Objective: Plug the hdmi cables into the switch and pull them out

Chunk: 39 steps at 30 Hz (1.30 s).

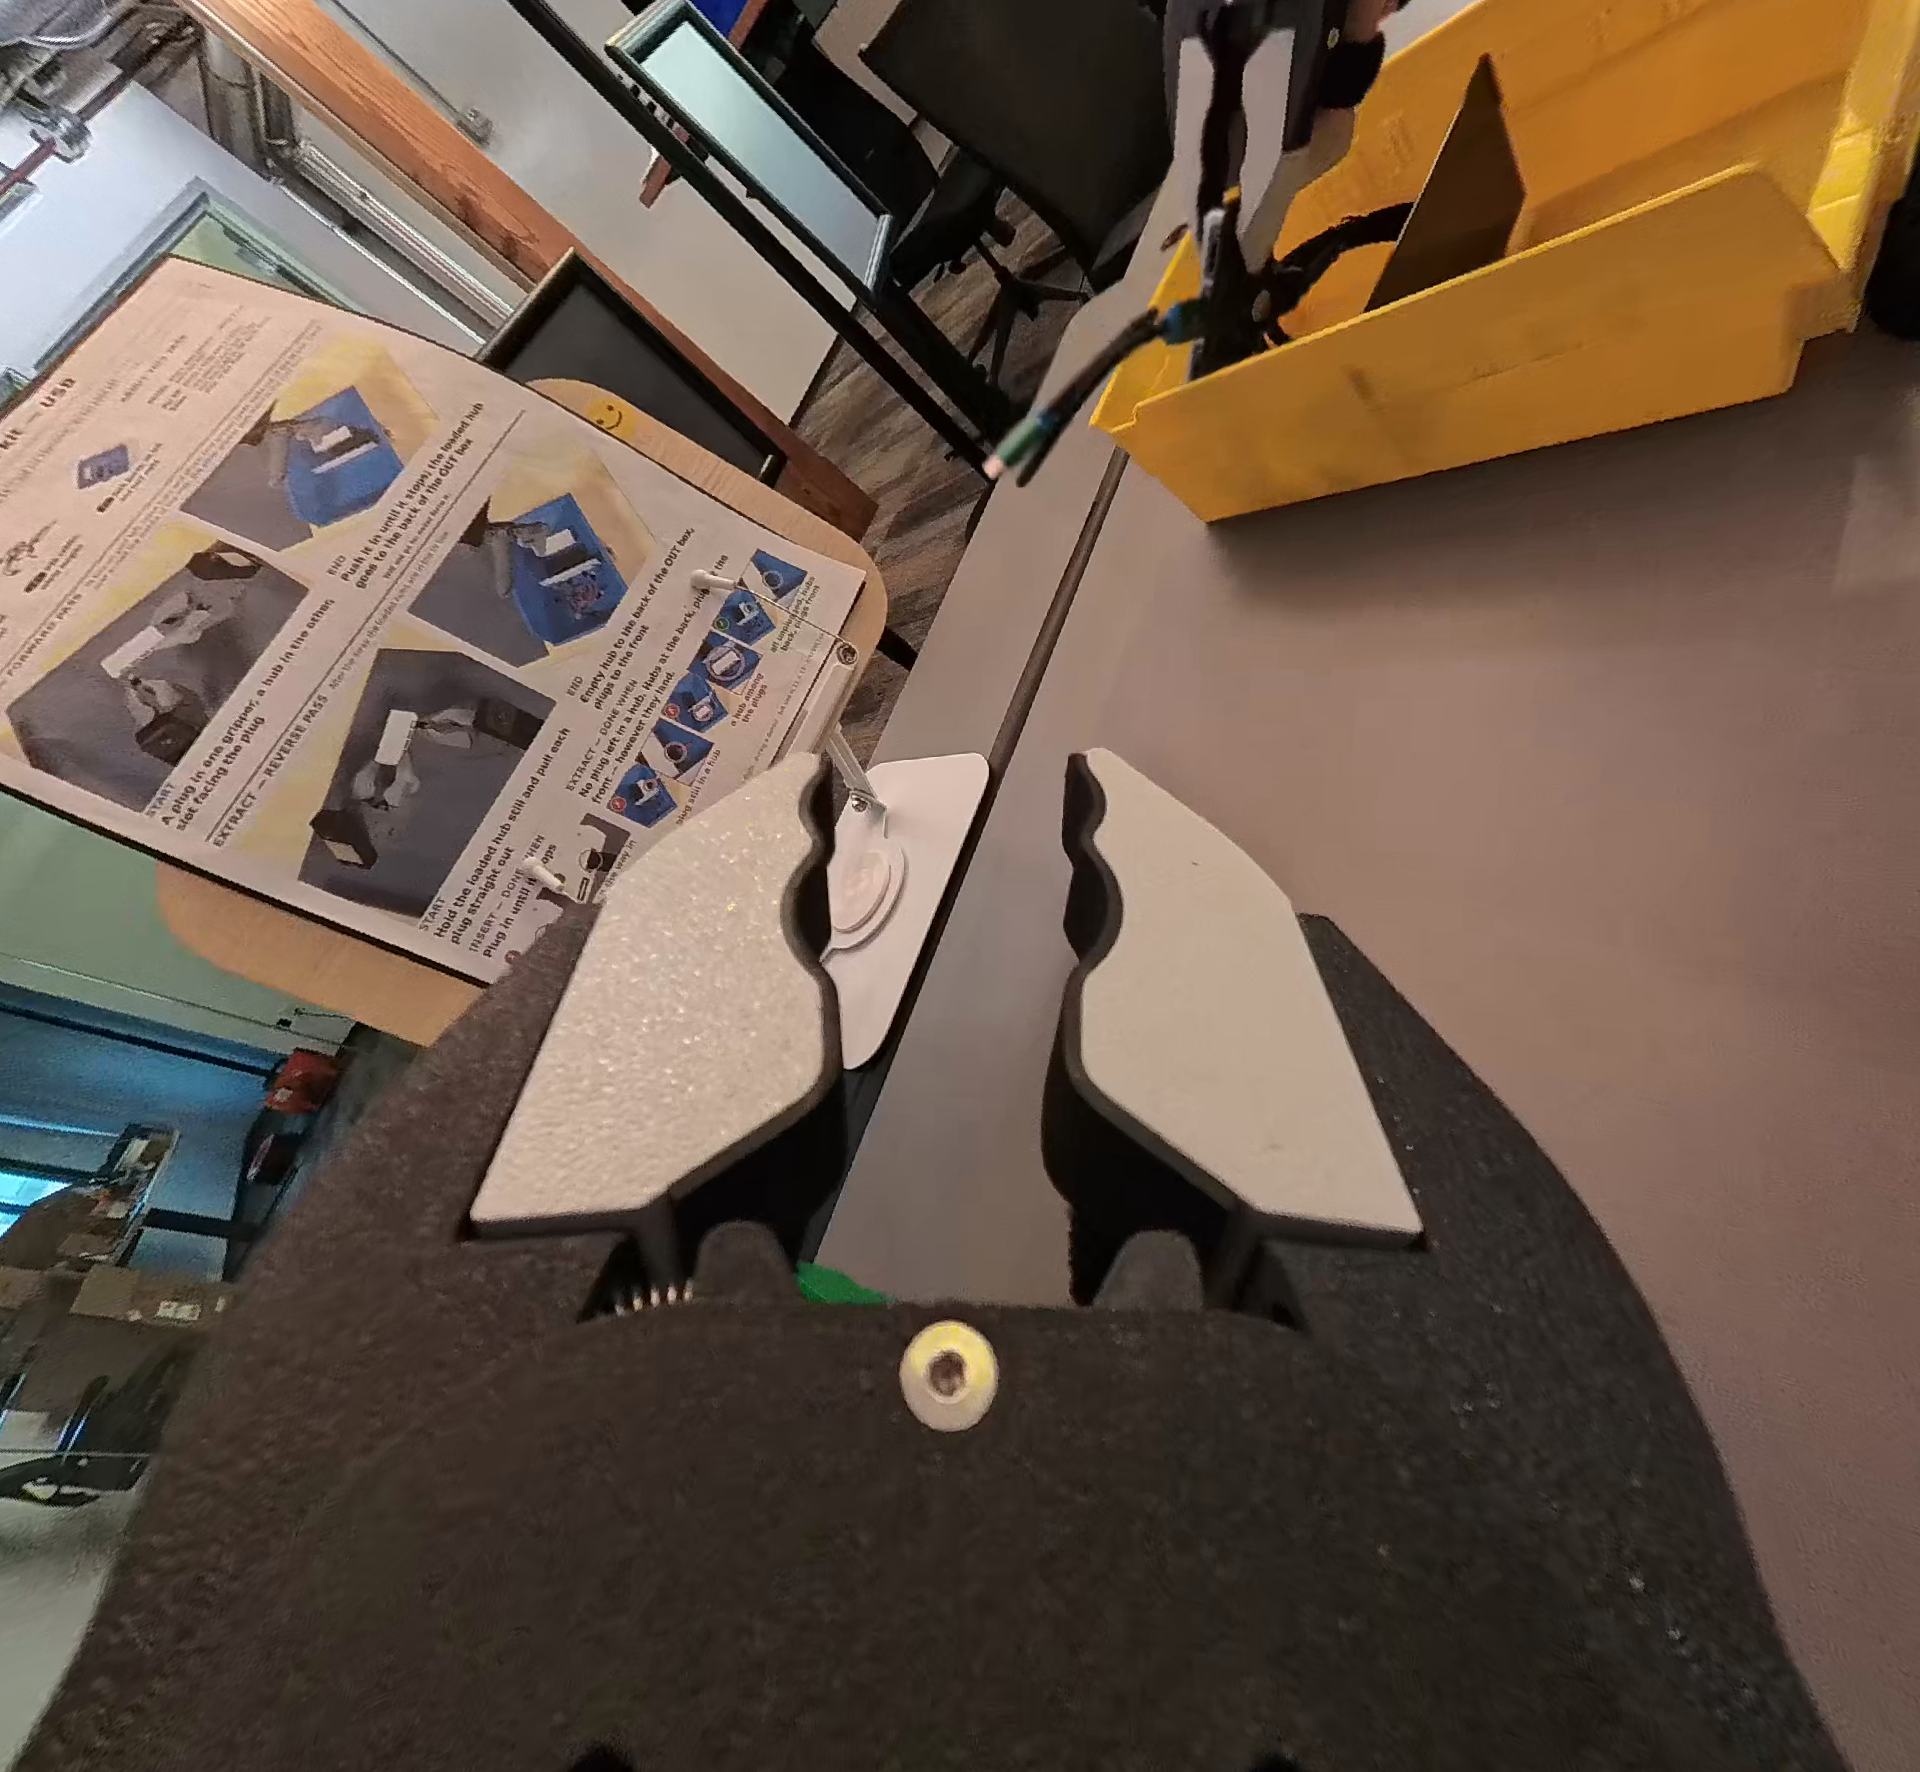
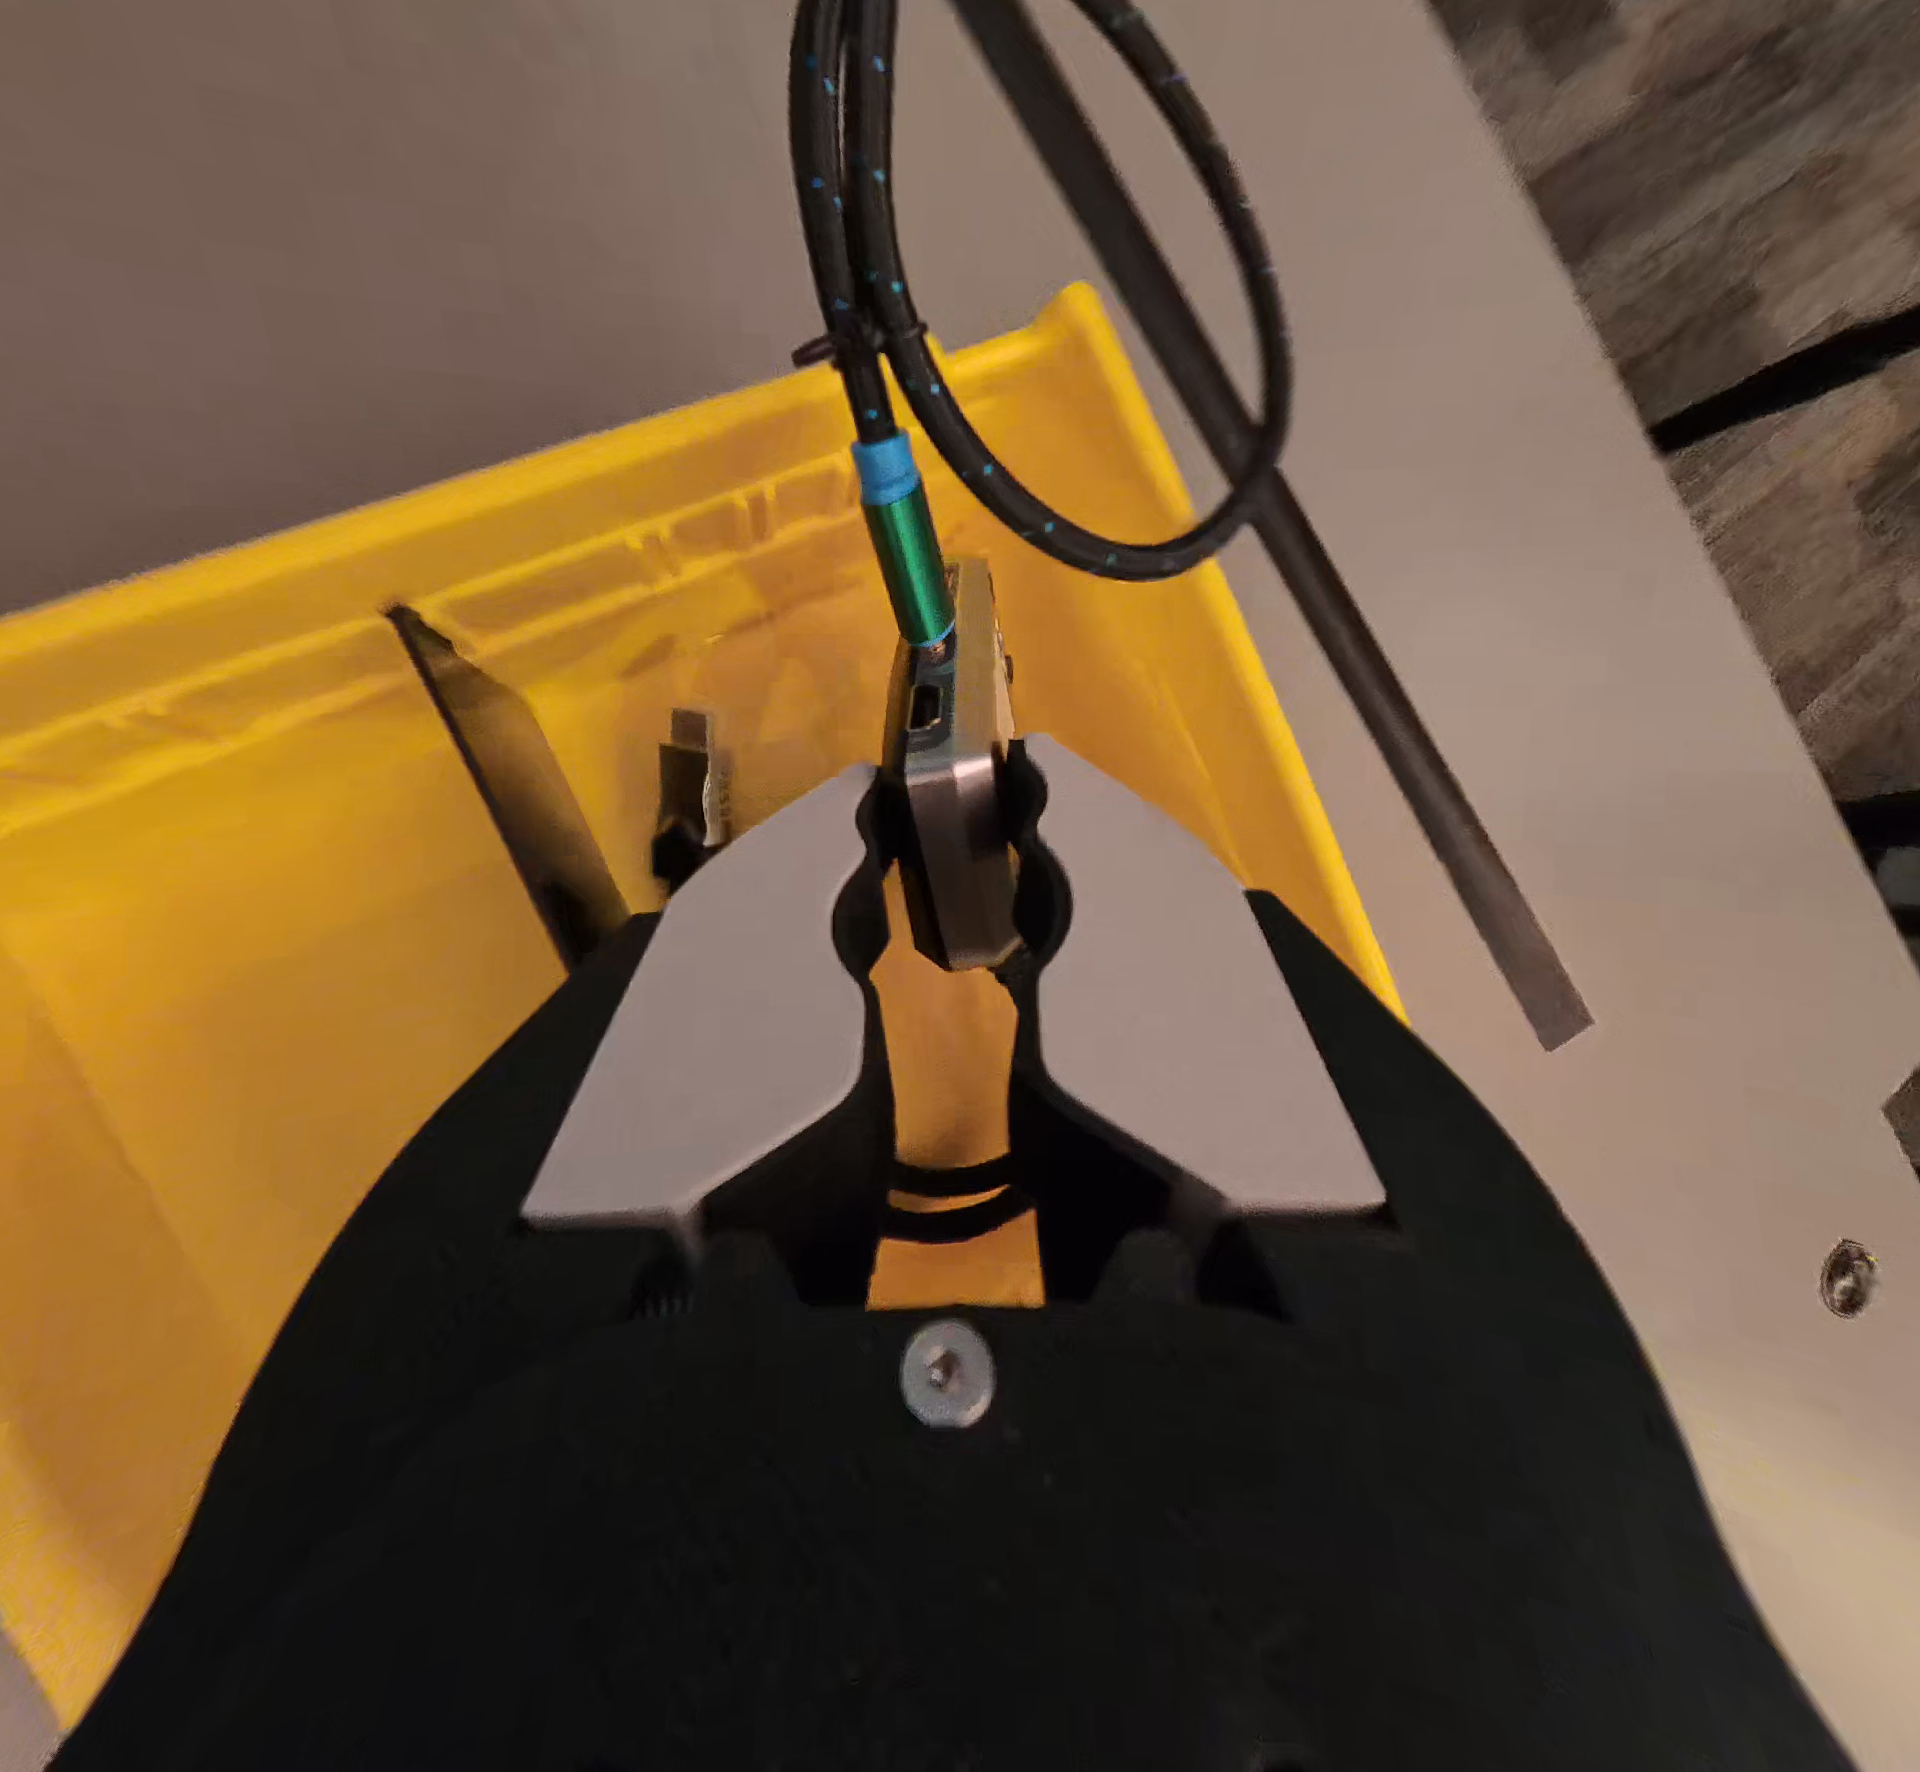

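A: Entry, bin (image 2: 312, 683) as reference. Your right gripper (image 2: 951, 787) is clamped on the switch (image 2: 956, 849), a small grey metal box, held above the bin's open top. Pinching it by one end probably serves to leave the port face clear: one empty port shows just past the fingertips.

B: And the cable?

A: A green-sleeved plug (image 2: 914, 569) sits at the switch's far end and looks seated there, though you can't confirm depth from this angle. Its black braided cable (image 2: 1174, 164), flecked blue, loops away above the bin, bundled with a tie. A second loose plug (image 2: 698, 772) lies inside the bin beside the dark divider (image 2: 488, 746).

B: Left side?

A: Your left gripper (image 1: 945, 875) has its fingers spread wide with nothing between them. It hangs over the grey table (image 1: 1455, 787), well apart from the bin, tilted so the table edge runs between the pads. An instruction sheet (image 1: 364, 600) on a stand is off beyond that edge.

B: Pose of the right, seen from the left?

A: It points steeply down toward the bin's near corner, cable ends dangling outside the rim. Blurred, so likely moving.

B: Judgement?

A: Switch is presented for pulling; your free left must come across and take the plug's sleeve, not the braid.
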### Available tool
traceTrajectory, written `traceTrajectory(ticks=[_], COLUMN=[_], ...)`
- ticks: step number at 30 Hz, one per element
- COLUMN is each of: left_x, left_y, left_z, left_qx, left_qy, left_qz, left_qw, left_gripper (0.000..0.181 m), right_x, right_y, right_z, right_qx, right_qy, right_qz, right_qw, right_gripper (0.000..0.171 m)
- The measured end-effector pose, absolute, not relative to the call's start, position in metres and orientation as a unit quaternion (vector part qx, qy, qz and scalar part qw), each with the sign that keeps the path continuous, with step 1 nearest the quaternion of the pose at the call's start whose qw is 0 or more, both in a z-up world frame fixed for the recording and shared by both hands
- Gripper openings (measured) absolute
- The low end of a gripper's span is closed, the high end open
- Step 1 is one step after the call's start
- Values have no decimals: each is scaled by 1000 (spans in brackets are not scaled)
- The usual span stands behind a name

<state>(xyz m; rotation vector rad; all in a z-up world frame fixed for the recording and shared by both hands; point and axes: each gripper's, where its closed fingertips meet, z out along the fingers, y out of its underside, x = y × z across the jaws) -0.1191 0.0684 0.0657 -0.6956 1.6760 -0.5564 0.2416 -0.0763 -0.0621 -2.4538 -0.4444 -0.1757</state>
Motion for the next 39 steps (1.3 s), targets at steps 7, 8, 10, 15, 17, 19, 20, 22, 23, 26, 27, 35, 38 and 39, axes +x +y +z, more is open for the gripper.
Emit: traceTrajectory(ticks=[7,8,10,15,17,19,20,22,23,26,27,35,38,39], left_x=[-122,-125,-132,-157,-168,-181,-188,-205,-214,-238,-245,-240,-226,-221], left_y=[76,78,86,107,118,133,142,162,171,190,195,190,185,183], left_z=[66,69,76,102,111,118,120,120,120,123,126,129,120,118], left_qx=[-309,-313,-322,-351,-369,-398,-419,-465,-483,-523,-531,-522,-520,-518], left_qy=[716,713,704,668,650,630,619,597,588,553,541,546,564,569], left_qz=[-225,-224,-217,-206,-191,-172,-161,-138,-131,-134,-137,-145,-139,-137], left_qw=[584,586,594,623,636,645,645,639,636,634,638,639,626,624], left_gripper=[43,43,43,41,39,38,37,35,35,32,31,29,29,29], right_x=[251,251,246,221,200,167,147,108,92,103,113,190,201,204], right_y=[-73,-76,-82,-90,-87,-80,-76,-70,-68,-69,-72,-44,-20,-9], right_z=[-79,-74,-54,26,63,100,117,138,140,114,95,9,-14,-18], right_qx=[-930,-926,-916,-868,-836,-796,-775,-741,-736,-772,-796,-904,-924,-928], right_qy=[-179,-186,-199,-211,-207,-195,-184,-159,-151,-59,-37,-138,-191,-189], right_qz=[-125,-137,-151,-199,-210,-208,-199,-176,-170,-242,-253,-220,-199,-193], right_qw=[297,298,312,402,462,534,571,628,637,584,549,339,265,256], right_gripper=[33,35,36,35,34,34,33,32,32,28,28,29,30,30])
